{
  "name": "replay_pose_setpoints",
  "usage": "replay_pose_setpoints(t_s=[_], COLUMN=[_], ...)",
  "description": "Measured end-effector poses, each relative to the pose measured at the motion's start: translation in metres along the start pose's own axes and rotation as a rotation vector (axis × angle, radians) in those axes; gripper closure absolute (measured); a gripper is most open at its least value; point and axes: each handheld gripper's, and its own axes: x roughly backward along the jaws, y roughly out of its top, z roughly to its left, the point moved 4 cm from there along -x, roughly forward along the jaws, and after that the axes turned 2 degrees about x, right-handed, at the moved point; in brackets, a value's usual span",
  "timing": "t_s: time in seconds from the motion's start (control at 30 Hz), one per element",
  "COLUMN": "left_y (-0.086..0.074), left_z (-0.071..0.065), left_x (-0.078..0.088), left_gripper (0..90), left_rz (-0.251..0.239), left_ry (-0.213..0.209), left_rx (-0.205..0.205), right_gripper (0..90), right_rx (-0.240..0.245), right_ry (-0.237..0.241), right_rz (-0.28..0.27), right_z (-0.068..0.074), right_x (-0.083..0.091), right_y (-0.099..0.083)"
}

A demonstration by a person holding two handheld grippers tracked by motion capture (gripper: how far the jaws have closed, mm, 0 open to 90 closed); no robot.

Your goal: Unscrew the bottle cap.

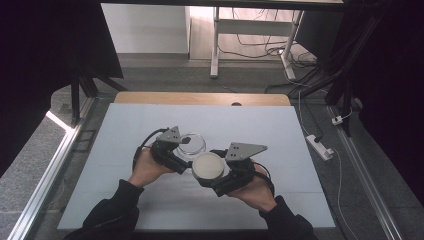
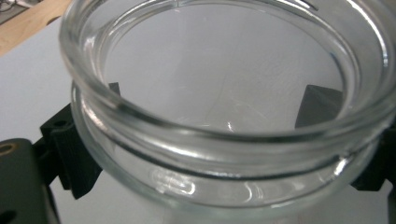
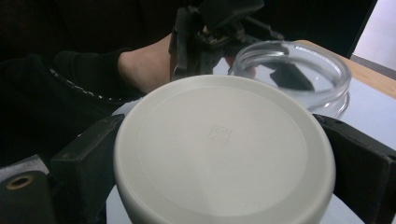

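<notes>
The glass jar (image 1: 192,144) stands near the middle of the table (image 1: 125,200), a bit toward the near edge. The left gripper (image 1: 186,149) holds it. In the left gripper view, its black fingers (image 2: 70,154) press on both sides of the jar (image 2: 224,140), just under the thick rim. The jar is open on top and looks empty.

The right gripper (image 1: 212,172) holds the white lid (image 1: 208,166). In the right gripper view, its fingers (image 3: 88,163) squeeze the lid (image 3: 224,149) from both sides and keep it flat. The lid sits just beside the jar (image 3: 299,70), on the side closer to the person, and I cannot tell if the two touch. It is not over the jar's mouth yet.

So I think the job is about halfway. Both things are gripped and brought close. What is left is to lift the lid over the mouth, set it down flat on the rim, and maybe turn it tight.

There is lots of room. The white table top is bare all around the two hands, and the far edge, the left edge and the right edge are all well apart from the jar. The tight spot is between the two grippers, which sit very close together. The lid may need to go up first so it does not bump the rim or the left gripper.
</notes>
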Motion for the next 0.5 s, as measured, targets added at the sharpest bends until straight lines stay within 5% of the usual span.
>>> replay_pose_setpoints(t_s=[0.5], left_y=[0.008], left_z=[0.012], left_x=[-0.007], left_gripper=[7.3], left_rz=[-0.022], left_ry=[0.025], left_rx=[0.009], right_gripper=[7.2], right_rx=[0.011], right_ry=[-0.017], right_rz=[0.000], right_z=[0.007], right_x=[-0.001], right_y=[-0.016])
